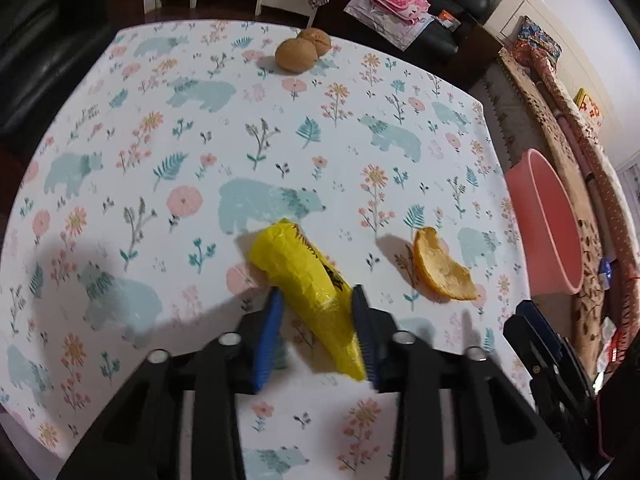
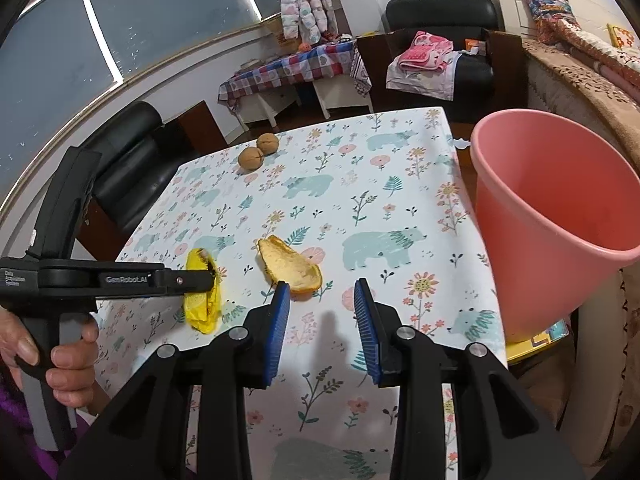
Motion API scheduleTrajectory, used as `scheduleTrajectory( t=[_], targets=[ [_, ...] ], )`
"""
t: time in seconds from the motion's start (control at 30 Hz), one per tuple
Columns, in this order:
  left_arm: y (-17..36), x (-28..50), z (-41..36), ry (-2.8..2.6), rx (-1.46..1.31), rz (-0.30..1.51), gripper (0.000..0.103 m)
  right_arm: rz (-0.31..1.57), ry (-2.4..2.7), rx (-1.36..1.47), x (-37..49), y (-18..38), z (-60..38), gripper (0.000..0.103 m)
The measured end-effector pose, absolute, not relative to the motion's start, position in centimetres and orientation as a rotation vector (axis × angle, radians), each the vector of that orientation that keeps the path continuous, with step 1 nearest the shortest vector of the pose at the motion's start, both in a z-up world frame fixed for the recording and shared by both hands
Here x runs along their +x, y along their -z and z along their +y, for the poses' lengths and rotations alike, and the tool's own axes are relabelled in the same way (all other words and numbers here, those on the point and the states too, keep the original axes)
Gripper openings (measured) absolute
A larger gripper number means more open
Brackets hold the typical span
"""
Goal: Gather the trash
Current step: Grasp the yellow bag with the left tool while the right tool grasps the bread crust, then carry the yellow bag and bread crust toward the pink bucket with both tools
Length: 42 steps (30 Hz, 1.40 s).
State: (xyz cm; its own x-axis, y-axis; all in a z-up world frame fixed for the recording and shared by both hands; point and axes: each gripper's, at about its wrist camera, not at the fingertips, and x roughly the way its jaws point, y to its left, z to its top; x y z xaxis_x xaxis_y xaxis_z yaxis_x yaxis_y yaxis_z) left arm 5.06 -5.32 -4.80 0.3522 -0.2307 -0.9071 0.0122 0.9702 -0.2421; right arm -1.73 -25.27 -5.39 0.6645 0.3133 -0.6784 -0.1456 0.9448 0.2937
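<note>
The left hand-held gripper (image 1: 316, 300) has its blue pads (image 1: 267, 340) straddling the yellow wrapper (image 1: 308, 276) on the worktop (image 1: 120, 200); they look to touch its sides, so I take it as a grip forming across the wrapper's width. Its long axis runs straight ahead of the jaws, away from the hand. The right hand-held gripper (image 2: 322, 292) hangs part open with nothing between its pads, and the orange peel (image 2: 290, 266) lies just ahead of its left pad, so that hand is the nearer one for the peel. The pink bin (image 2: 556, 216) stands off the worktop's right edge; nothing blocks the way. Two walnuts (image 2: 259, 151) sit far ahead.
</note>
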Motion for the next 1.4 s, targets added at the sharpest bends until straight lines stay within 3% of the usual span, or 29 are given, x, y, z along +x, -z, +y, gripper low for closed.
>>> scheduleTrajectory(
  t=[0.1, 0.2, 0.47, 0.6, 0.7, 1.0, 1.2, 1.4],
  targets=[
    [4.5, 5.1, -5.0, 0.161, -0.168, 1.162, 0.014, 0.823, -0.271, 0.221, -1.4, 5.7, -25.0, 0.034],
    [4.0, 5.0, -4.8, 0.172, -0.123, 1.112, 0.010, 0.838, -0.274, 0.220, -1.0, 5.9, -24.7, 0.034],
    [3.6, 4.9, -3.7, 0.214, -0.113, 1.064, 0.008, 0.883, -0.315, 0.229, 0.8, 6.3, -23.8, 0.034],
    [3.7, 4.9, -3.1, 0.225, -0.123, 1.069, 0.008, 0.921, -0.324, 0.123, 1.9, 6.8, -22.6, 0.035],
    [3.9, 5.0, -2.6, 0.242, -0.145, 1.077, 0.008, 0.962, -0.336, 0.050, 2.7, 7.4, -21.8, 0.042],
    [3.8, 5.1, -1.9, 0.261, -0.156, 1.062, 0.008, 0.950, -0.355, -0.059, 3.4, 7.8, -19.7, 0.042],
    [3.9, 5.2, -1.9, 0.267, -0.158, 1.065, 0.008, 0.928, -0.345, -0.066, 3.0, 7.6, -19.7, 0.024],
    [3.4, 5.2, -2.4, 0.284, -0.152, 1.047, 0.008, 0.919, -0.352, -0.022, 2.5, 7.4, -20.3, 0.019]
  ],
)
